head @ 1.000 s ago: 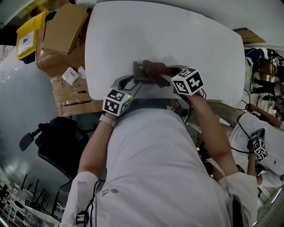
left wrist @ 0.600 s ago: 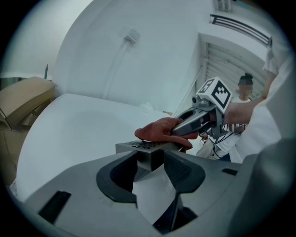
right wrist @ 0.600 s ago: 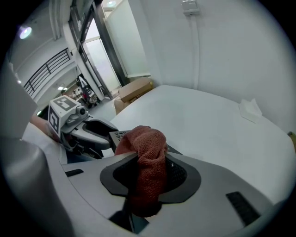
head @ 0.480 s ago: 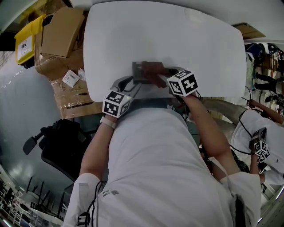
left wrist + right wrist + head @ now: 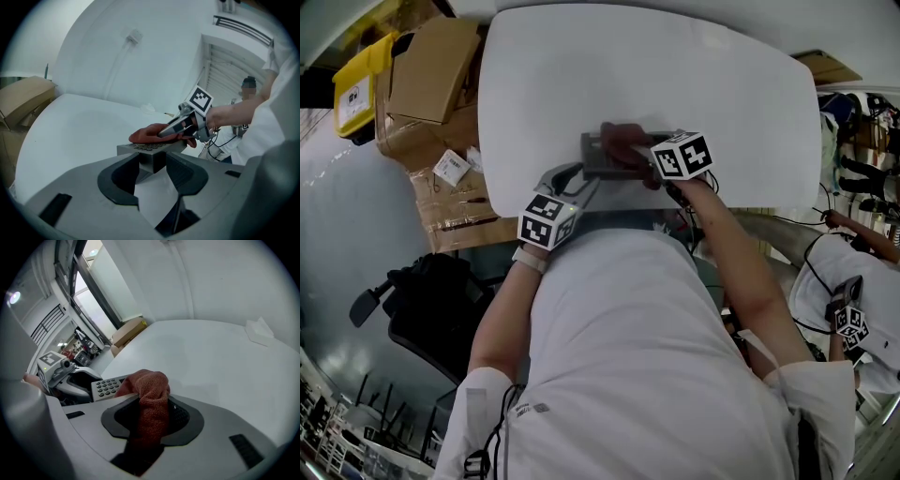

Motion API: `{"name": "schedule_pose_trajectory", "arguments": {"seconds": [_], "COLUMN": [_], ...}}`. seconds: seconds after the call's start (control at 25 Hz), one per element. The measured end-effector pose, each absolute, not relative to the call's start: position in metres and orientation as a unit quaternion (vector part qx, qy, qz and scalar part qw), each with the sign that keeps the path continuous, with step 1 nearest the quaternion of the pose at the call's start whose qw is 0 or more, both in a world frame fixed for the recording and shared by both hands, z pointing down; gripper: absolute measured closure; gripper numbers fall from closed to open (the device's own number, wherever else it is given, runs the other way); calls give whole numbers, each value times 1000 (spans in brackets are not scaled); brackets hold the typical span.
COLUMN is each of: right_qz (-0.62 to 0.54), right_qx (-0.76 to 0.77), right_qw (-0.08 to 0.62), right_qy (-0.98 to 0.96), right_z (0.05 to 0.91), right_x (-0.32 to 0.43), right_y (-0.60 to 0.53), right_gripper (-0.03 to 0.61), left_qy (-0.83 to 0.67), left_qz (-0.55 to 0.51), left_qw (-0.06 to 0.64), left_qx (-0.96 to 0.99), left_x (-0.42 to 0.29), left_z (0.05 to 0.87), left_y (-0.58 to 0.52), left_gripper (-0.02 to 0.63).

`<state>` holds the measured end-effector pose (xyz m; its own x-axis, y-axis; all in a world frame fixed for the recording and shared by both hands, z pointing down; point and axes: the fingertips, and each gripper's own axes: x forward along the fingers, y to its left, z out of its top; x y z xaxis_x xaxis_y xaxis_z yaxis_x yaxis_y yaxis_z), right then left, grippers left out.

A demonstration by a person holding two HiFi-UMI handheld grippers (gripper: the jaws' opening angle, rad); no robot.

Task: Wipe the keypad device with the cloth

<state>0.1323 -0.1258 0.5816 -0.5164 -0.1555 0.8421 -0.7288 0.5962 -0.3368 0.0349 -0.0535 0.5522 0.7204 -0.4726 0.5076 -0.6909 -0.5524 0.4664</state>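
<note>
I see white table (image 5: 694, 84) | keypad device (image 5: 592, 159) on it near my edge | crumpled white paper (image 5: 259, 330) farther out

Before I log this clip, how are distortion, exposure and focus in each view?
Head view: strong fisheye bows the table edges, lighting even. Left gripper view: dark round vignette, keypad device sharp. Right gripper view: cloth weave crisp, windows washed out.

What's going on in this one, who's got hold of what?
A person at a white table is wiping a keypad device. The left gripper is clamped on the device's near edge, steadying it. The right gripper is shut on a reddish cloth, which rests on the device's top, leaving some keys uncovered.
</note>
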Motion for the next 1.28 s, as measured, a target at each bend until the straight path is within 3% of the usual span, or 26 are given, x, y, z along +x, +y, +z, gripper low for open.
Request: {"name": "schedule_pose_trajectory", "arguments": {"seconds": [0.56, 0.92, 1.28], "right_qz": [387, 382, 353], "right_qx": [298, 304, 329], "right_qw": [363, 374, 342], "right_qy": [-793, -788, -807], "right_z": [616, 630, 604], "right_x": [135, 135, 141], "right_y": [-166, -179, -176], "right_gripper": [445, 445, 445], "left_qy": [-332, -328, -328], "left_qz": [160, 158, 154], "left_qw": [341, 340, 344], "left_qx": [865, 867, 866], "left_x": [34, 35, 33], "left_z": [552, 552, 553], "left_y": [-53, -52, -51], "left_gripper": [434, 434, 433]}}
